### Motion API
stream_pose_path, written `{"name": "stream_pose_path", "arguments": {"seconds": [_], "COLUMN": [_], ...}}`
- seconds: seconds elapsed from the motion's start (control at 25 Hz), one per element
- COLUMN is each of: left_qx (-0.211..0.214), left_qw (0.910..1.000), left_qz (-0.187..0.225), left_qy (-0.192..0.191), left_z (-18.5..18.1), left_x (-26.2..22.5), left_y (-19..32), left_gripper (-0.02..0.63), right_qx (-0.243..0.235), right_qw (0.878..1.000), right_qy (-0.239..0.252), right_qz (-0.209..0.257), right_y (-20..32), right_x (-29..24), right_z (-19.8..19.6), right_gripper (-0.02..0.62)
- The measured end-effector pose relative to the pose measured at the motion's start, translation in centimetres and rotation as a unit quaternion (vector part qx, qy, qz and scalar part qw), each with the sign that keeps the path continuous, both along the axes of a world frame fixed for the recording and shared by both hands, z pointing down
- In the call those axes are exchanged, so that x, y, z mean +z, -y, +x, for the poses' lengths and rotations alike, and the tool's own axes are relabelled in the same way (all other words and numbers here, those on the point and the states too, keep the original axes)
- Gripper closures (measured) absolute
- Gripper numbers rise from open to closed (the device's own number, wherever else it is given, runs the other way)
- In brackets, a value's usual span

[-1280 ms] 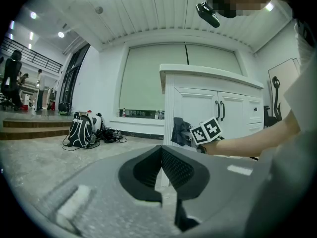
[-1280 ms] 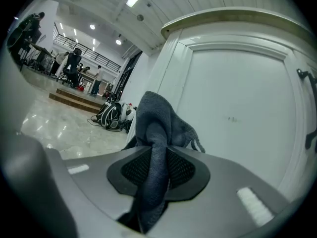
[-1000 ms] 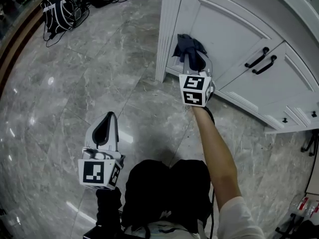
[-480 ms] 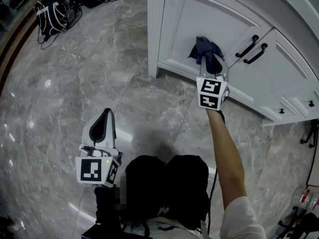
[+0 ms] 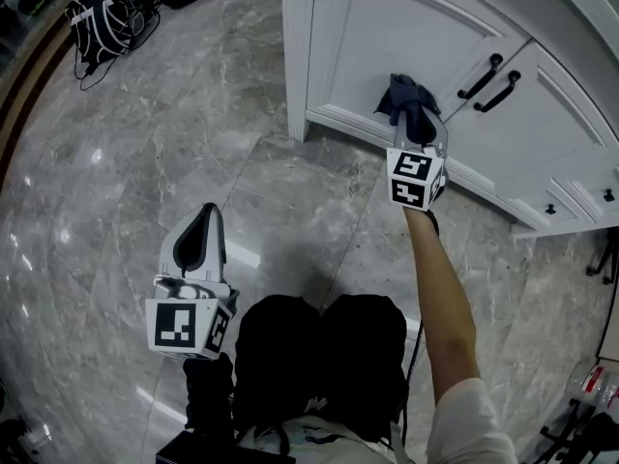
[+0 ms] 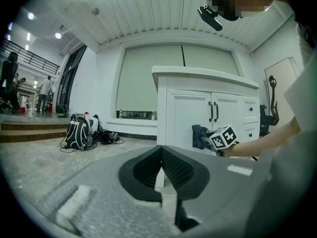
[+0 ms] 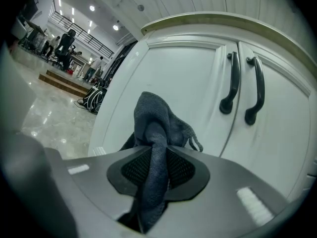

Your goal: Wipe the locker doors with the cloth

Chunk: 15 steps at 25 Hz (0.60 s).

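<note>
Right gripper pinches the crumpled dark grey cloth between its jaws, and I have the wad up against the white panelled locker door, low on the panel near its bottom edge, left of the two black bar handles. My left gripper hangs over the grey marble floor, well apart from the door, jaws pressed together on nothing.
</note>
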<state>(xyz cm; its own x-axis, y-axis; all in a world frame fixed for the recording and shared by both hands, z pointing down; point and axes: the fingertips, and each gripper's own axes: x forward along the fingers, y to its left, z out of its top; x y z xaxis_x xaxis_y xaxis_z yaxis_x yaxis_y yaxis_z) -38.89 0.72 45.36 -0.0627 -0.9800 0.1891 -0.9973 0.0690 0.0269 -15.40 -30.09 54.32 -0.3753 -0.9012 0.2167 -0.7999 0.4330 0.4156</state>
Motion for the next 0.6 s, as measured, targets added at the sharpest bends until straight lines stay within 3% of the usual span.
{"name": "stream_pose_path", "arguments": {"seconds": [0.6], "left_qx": [-0.01], "left_qw": [0.9999], "left_qz": [-0.01], "left_qy": [0.007], "left_z": [-1.2], "left_x": [0.6], "left_y": [-0.5], "left_gripper": [0.604], "right_qx": [0.007], "right_qw": [0.998], "right_qy": [-0.023], "right_qz": [-0.064], "right_y": [-0.3], "right_x": [8.5], "right_z": [-0.1], "right_gripper": [0.512]}}
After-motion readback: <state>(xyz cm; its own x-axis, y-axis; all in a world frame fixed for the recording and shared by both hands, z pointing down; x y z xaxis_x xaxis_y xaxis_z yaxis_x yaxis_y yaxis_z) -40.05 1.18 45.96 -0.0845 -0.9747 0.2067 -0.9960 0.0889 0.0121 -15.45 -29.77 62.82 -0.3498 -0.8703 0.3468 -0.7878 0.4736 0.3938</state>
